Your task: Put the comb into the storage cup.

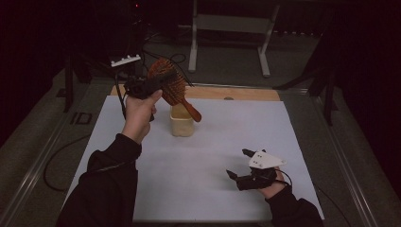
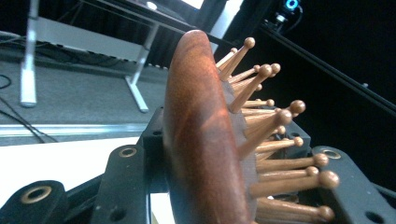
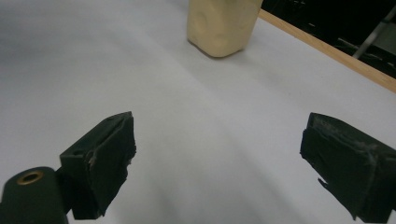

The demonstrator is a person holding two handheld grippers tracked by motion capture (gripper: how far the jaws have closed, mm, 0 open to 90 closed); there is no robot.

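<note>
Wooden brush [image 1: 171,84] is clamped by its head in my left gripper [image 1: 142,88], lifted with its handle angled down over the cream cup [image 1: 181,122], so I judge insertion remains, while my right gripper [image 1: 246,165] rests spread and empty on the bench [image 1: 198,179].

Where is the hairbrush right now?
The hairbrush is up in the air at the far left of the high view, clamped in the left gripper, with its handle pointing down over the yellow cup.
</note>
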